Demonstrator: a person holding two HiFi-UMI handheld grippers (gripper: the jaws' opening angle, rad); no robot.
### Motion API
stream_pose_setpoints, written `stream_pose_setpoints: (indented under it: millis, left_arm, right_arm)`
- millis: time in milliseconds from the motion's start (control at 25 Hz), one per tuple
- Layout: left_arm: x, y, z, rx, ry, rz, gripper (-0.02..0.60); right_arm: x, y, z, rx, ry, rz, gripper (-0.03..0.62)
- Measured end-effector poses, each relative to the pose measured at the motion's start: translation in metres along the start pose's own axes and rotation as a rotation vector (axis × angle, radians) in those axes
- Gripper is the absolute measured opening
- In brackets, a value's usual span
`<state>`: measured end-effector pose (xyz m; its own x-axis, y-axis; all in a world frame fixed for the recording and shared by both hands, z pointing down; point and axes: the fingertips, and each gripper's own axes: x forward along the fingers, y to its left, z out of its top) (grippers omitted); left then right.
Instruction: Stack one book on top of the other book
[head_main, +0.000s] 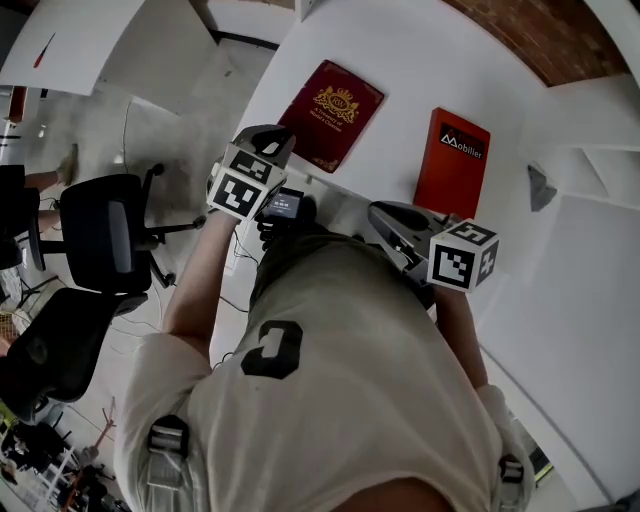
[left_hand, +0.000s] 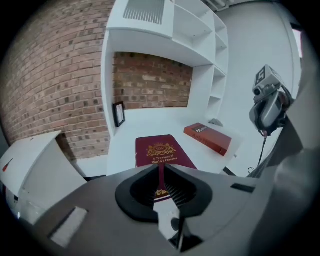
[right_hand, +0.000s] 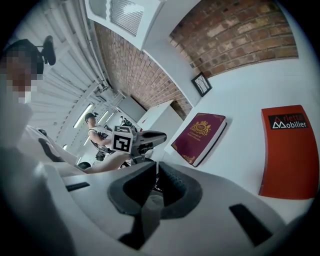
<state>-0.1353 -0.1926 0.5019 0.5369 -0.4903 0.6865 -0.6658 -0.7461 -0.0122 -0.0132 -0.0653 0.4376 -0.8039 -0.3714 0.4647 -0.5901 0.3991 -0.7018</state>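
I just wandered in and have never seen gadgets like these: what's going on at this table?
A person is at a white table with a two-jaw gripper in each hand. Two books lie flat on it, apart: a maroon book to the left, a red book to the right. The left gripper and the right gripper are both shut and empty, short of the books, touching neither. Nothing is stacked yet.

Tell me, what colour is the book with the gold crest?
The book is dark maroon, clearest in the left gripper view.
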Motion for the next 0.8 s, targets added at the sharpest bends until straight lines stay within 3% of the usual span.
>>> stream_pose_setpoints:
  millis: [120, 200, 320, 520, 800]
  left_arm:
    - [0.026, 0.010, 0.003, 0.025, 0.006, -0.039, 0.026]
    - [0.042, 0.019, -0.001, 0.001, 0.031, -0.071, 0.240]
    - [0.066, 0.028, -0.012, -0.037, 0.090, -0.079, 0.318]
    - [0.088, 0.048, -0.025, -0.046, 0.139, 0.020, 0.365]
    - [0.079, 0.051, -0.035, -0.172, 0.067, 0.051, 0.365]
  right_arm:
    - [0.009, -0.005, 0.002, -0.015, 0.015, -0.016, 0.012]
    - [0.016, -0.005, 0.003, -0.022, 0.020, -0.024, 0.012]
    - [0.017, -0.009, 0.007, -0.010, 0.016, -0.028, 0.012]
    - [0.015, -0.017, 0.015, -0.020, 0.032, -0.026, 0.012]
    - [0.017, -0.023, 0.028, -0.021, 0.043, 0.018, 0.012]
